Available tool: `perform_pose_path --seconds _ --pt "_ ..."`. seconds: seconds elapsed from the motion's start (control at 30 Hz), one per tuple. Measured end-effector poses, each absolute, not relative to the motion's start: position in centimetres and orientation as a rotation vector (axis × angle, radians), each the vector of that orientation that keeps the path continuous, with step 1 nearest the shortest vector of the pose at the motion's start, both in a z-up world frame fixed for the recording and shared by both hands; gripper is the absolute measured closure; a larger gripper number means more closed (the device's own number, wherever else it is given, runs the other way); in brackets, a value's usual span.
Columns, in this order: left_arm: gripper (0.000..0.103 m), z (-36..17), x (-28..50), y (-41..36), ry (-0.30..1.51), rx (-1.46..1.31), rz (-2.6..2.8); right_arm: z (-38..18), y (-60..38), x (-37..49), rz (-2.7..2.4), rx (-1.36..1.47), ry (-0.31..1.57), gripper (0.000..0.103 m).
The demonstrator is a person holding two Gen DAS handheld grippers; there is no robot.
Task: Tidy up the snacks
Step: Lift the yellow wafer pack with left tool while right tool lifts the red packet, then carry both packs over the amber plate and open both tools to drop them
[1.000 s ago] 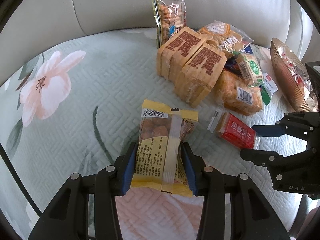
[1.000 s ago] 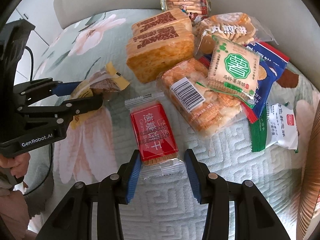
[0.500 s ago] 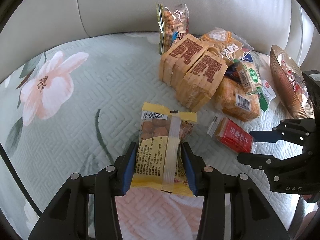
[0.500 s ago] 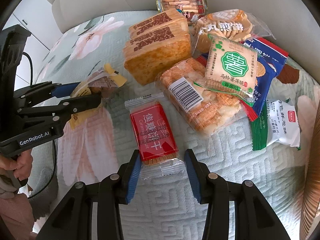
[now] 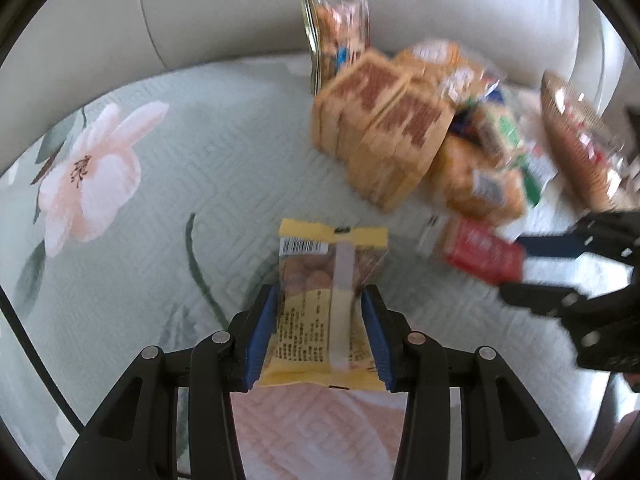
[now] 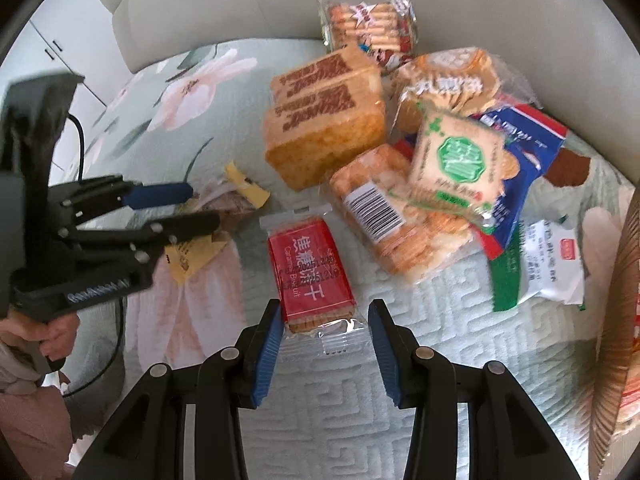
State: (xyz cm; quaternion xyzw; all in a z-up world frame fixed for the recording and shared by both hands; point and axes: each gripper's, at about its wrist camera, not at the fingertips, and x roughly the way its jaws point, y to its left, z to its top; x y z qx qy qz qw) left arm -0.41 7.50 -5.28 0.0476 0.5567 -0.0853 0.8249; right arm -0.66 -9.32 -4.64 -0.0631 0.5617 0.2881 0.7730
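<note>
A quilted floral cushion (image 6: 460, 408) is carrying the snack pile (image 6: 400, 168) at twelve o'clock. A woven basket (image 5: 576, 144) is sitting at two o'clock (contents blurred).

The left gripper (image 5: 320, 320) is clamping a yellow nut packet (image 5: 326, 312) — light, crinkly, best held mid-body.

The right gripper (image 6: 324, 336) is straddling a red biscuit packet (image 6: 310, 272) — brittle inside; whether its pads are pinching, I cannot tell.

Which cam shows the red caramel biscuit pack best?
Right wrist: the red caramel biscuit pack lies label-up and sharp, its near end between the right gripper blue pads. Left wrist shows only a blurred red pack at the right, beside that gripper.
</note>
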Motion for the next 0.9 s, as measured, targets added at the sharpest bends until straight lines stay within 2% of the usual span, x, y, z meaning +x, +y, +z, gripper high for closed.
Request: perform_pose_path --seconds 0.07,0.27,0.6,0.9 --pt "0.059 -6.0 0.1 7.5 1.206 0.093 -0.184 -4.6 -9.6 -0.5 0.625 -0.117 1.224 0.061" --pt "0.067 -5.5 0.9 7.7 1.159 0.060 -0.165 -4.5 -9.6 -0.6 0.627 -0.123 1.228 0.061" --pt "0.067 -2.9 0.6 10.4 1.099 -0.059 -0.146 -3.4 -9.4 -0.8 0.672 -0.083 1.190 0.062" --pt "0.067 0.8 2.3 10.7 1.058 -0.093 -0.114 1.9 -11.8 -0.6 0.697 0.013 1.060 0.062"
